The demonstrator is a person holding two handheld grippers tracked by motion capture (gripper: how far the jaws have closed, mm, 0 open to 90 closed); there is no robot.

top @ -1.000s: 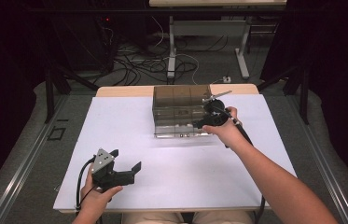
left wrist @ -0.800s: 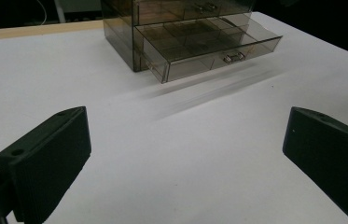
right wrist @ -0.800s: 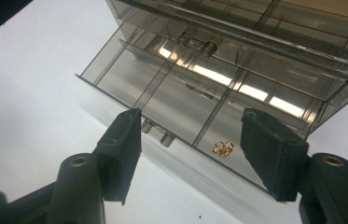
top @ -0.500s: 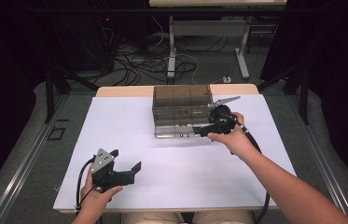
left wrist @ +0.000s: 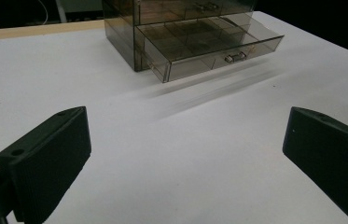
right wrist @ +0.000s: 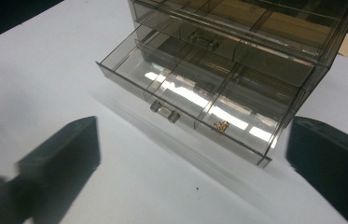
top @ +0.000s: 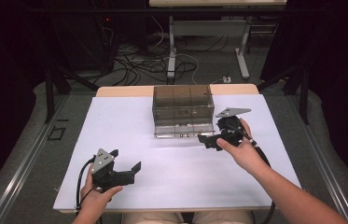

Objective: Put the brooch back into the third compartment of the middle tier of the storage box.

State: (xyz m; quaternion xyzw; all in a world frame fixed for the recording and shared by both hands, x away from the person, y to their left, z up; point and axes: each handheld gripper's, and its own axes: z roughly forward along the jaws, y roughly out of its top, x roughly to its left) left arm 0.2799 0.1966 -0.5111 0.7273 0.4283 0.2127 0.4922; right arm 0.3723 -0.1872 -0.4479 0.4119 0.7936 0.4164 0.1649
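Smoky transparent plastic drawer box point(top: 181, 109) at the far middle of the white matte tabletop point(top: 115, 121), its bottom drawer point(right wrist: 195, 100) pulled out. Divided into compartments, with a small clear handle point(right wrist: 165, 112); a tiny golden piece point(right wrist: 221, 125) visible from the right gripper view, not from above. Left gripper point(top: 126, 171) near the front edge, fingers wide, empty. Right gripper point(top: 207, 140) just beside the drawer, fingers wide, empty.

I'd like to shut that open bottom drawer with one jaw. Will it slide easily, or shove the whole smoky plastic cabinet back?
The drawer looks thin, clear plastic and nearly empty, so probably light and free-sliding. The cabinet also looks light and stands loose on the white table, so it may skid. An off-centre push could jam it.
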